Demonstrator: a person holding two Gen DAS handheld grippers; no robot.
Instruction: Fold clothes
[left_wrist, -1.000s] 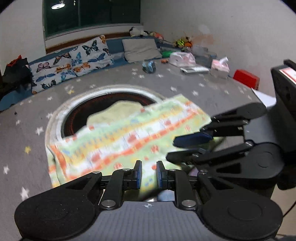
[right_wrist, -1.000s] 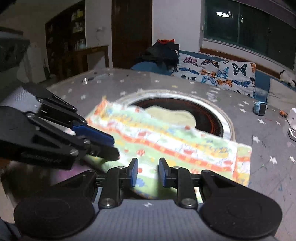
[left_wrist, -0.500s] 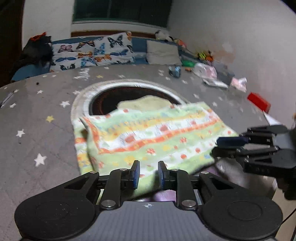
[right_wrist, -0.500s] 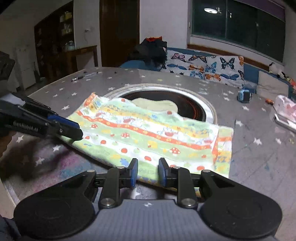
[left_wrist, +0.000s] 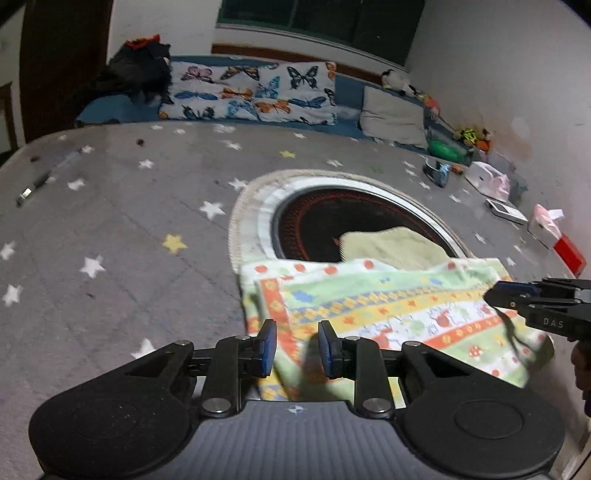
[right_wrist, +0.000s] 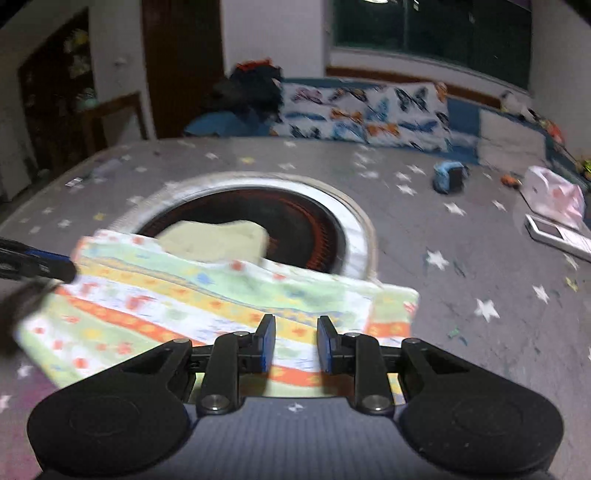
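A folded patterned cloth (left_wrist: 391, 310) with green, orange and yellow stripes lies on the grey star-print table, partly over a round black burner. It also shows in the right wrist view (right_wrist: 207, 306). A pale yellow cloth (left_wrist: 391, 245) lies under it on the burner. My left gripper (left_wrist: 296, 347) is open, its fingers over the cloth's near left edge, holding nothing. My right gripper (right_wrist: 296, 345) is open over the cloth's near right part, also empty. The right gripper shows at the cloth's right end in the left wrist view (left_wrist: 517, 295). The left one shows at the cloth's left end in the right wrist view (right_wrist: 55, 267).
The round burner (left_wrist: 332, 218) with a white rim sits in the table's middle. A pen (left_wrist: 35, 184) lies far left. A blue toy (right_wrist: 448, 177), a white bag (right_wrist: 554, 194), a phone (right_wrist: 557, 236) and a red box (left_wrist: 569, 253) lie at the right. A bench with butterfly cushions (left_wrist: 255, 92) stands behind.
Both grippers have drawn apart, the left toward the cloth's left end and the right toward its right end. The cloth lies flat, both grippers empty.
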